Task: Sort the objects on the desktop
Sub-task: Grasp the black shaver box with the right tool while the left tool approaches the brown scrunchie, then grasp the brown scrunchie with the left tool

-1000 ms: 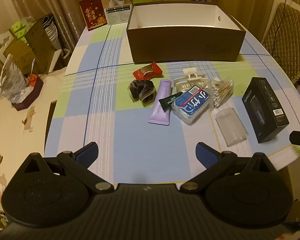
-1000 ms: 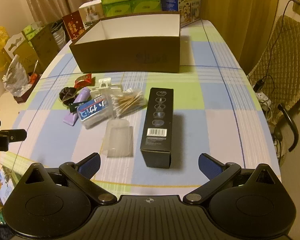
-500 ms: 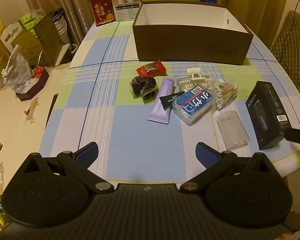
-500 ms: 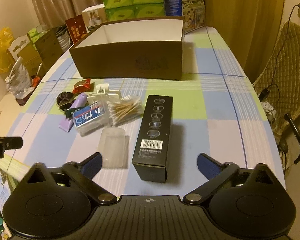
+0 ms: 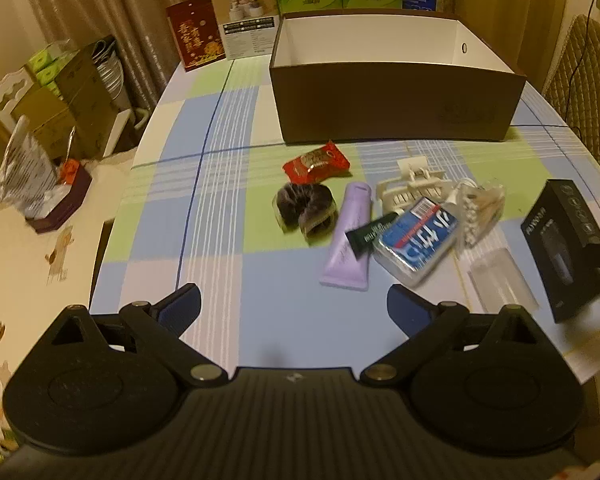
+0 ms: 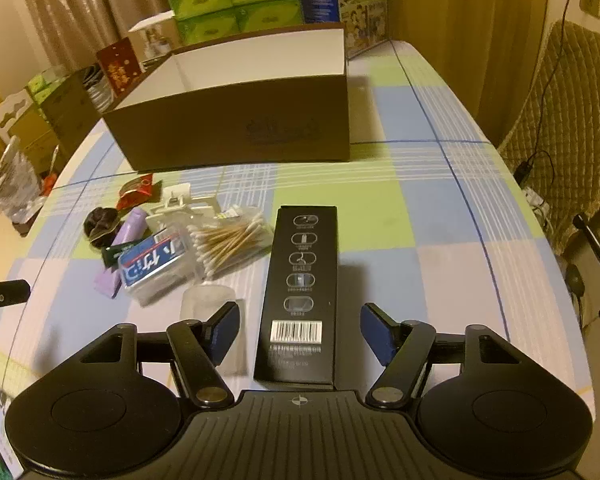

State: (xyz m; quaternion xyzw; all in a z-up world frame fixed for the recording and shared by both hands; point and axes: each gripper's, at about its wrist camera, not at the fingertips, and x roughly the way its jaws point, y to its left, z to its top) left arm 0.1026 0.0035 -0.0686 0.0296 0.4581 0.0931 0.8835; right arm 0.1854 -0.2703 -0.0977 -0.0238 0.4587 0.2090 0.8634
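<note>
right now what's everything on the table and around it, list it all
storage box: 1, brown outside, white inside, open, table's far side
snack packet: 1, red, near the box
scrunchie: 1, dark brown, left of the tube
tube: 1, lilac
hair claw: 1, cream
tissue pack: 1, blue
cotton swabs: 1 bag, clear
clear container: 1, translucent
black carton: 1, lying flat between the right gripper's fingers
green boxes: 4, stacked behind the box
left gripper: open
right gripper: open
</note>
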